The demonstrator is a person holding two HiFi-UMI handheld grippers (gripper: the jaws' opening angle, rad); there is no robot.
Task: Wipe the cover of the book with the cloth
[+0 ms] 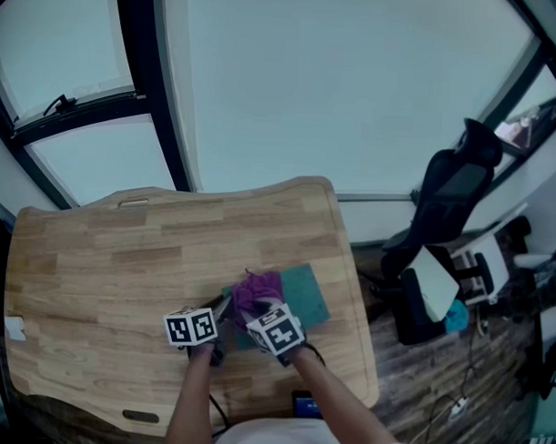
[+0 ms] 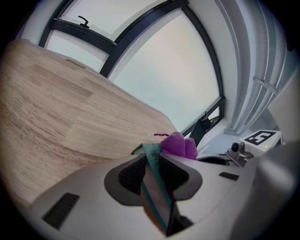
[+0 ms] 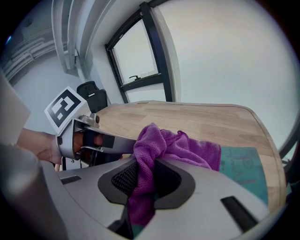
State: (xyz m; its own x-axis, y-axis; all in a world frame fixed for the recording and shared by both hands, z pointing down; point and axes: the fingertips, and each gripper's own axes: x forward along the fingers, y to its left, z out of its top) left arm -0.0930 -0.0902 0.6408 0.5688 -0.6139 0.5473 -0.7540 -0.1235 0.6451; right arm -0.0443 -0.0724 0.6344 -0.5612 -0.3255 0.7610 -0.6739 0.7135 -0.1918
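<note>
**A:** What has each tool got?

**B:** The left gripper (image 2: pixel 151 158) is clamped on the edge of the thin teal book (image 2: pixel 157 192). The right gripper (image 3: pixel 146 164) pinches a bunch of the purple terry cloth (image 3: pixel 183 147), which is draped on the cover.

**A:** How will they handle?

**B:** I'd judge the cloth limp and light, so it can be gripped anywhere. The book looks stiff and is best held by its edge. It lies near the front right of the pale wooden table (image 1: pixel 103 265).

**A:** Any writing?

**B:** Only faint lines on the cover, nothing legible.
</note>
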